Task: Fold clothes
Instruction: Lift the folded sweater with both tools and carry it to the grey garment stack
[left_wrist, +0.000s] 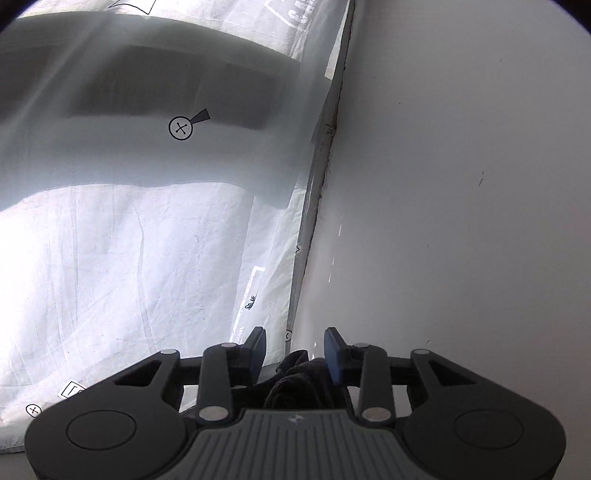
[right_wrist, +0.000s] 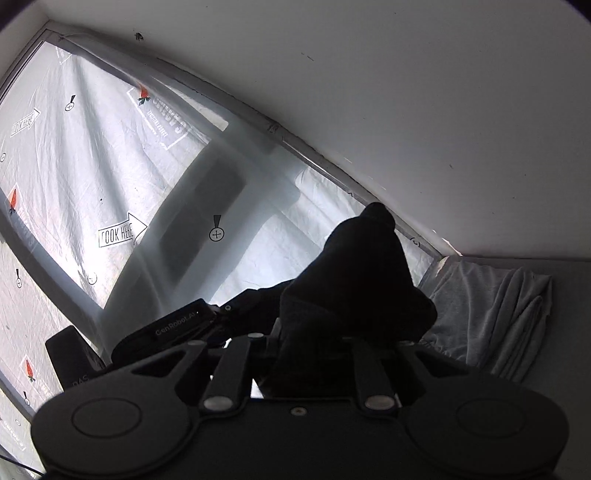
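A white printed sheet (left_wrist: 122, 258) hangs over a window, glowing with daylight from behind, with dark bars of shadow (left_wrist: 177, 88) crossing it. It carries arrows reading "LOOK HERE" (right_wrist: 122, 232), circled crosses (left_wrist: 180, 128) and small orange carrots (right_wrist: 143, 94). A plain white wall (left_wrist: 461, 184) meets it along a grey frame edge (left_wrist: 321, 173).

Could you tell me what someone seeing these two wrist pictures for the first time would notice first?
The black knitted garment bunched up over the right gripper fills the middle of the right wrist view. Behind it glows a backlit white printed curtain, with a folded grey towel at the right. In the left view, dark cloth sits between the left gripper's parted blue pads.
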